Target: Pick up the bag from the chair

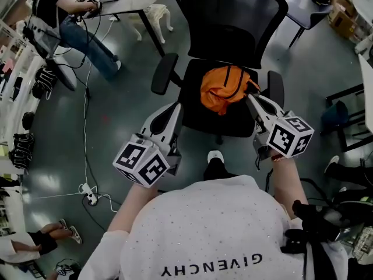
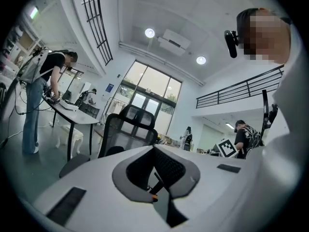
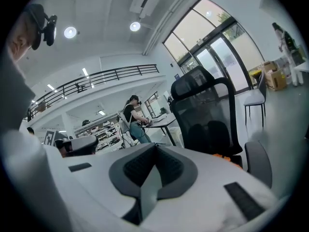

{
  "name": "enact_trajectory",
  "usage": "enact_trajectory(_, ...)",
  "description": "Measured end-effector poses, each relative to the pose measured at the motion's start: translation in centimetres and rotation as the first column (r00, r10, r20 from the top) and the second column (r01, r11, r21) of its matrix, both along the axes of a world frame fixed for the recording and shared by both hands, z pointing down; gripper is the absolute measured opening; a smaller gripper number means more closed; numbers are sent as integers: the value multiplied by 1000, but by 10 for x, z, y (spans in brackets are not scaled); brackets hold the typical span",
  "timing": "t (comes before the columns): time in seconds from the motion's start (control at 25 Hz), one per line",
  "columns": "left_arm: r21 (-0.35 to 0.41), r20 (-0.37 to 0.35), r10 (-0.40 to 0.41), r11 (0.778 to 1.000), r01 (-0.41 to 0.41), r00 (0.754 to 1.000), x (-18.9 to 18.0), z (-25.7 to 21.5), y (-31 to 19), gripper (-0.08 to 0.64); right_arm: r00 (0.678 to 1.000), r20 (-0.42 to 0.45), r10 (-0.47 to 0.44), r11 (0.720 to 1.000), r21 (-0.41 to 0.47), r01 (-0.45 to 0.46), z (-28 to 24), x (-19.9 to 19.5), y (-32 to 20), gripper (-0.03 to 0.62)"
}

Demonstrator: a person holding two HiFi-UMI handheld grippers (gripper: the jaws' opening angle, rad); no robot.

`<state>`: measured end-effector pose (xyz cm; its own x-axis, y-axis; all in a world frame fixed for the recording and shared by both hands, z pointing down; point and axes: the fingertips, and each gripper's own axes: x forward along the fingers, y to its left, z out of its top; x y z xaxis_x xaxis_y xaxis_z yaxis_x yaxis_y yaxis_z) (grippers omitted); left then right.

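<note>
An orange bag (image 1: 224, 89) lies crumpled on the seat of a black mesh office chair (image 1: 233, 22), towards the seat's back. My left gripper (image 1: 175, 112) points at the seat's left front corner, beside the left armrest (image 1: 164, 73), short of the bag; its jaws meet at the tip. My right gripper (image 1: 252, 100) reaches the bag's right edge, jaws shut with nothing between them. In the left gripper view the left gripper (image 2: 154, 149) faces the chair back (image 2: 128, 129). Past the right gripper (image 3: 155, 146), the right gripper view shows the chair (image 3: 205, 110) and a sliver of the bag (image 3: 227, 156).
A person (image 1: 76, 16) works at a white table (image 1: 125, 2) at the upper left, with a white stool (image 1: 154, 13) beside it. Cables and a power strip (image 1: 90, 194) lie on the grey floor. Another desk (image 1: 303, 4) and cardboard boxes (image 1: 344, 13) stand at the upper right.
</note>
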<state>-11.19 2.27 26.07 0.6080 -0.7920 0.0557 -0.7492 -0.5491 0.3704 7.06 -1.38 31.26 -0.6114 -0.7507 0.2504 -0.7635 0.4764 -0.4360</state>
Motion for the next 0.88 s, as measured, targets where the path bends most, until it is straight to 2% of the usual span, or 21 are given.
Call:
enact_trajectory(0.2,-89,-6,-28,996,28,1000,5,17,-59,6,998,-4,-68,997,-42,67,14,-5,-55,5)
enact_trajectory(0.44,-159,33,-15,987,21,999,24,62,-118,6,995,-40,-96,984,-157,89,78,-3,-110,5)
enact_trajectory(0.56,-180,73,3,984,10,997,36,87,-142,6,996,-44,-74,974,-218,63,106,6,-132,5)
enact_trajectory(0.72,-207,136,49,978,-20,989,50,109,-163,6,999,-42,-19,943,-334,4,140,19,-151,5)
enact_trajectory(0.88,-247,132,91,967,-56,987,60,125,-171,6,998,-27,57,900,-432,-63,168,29,-161,5)
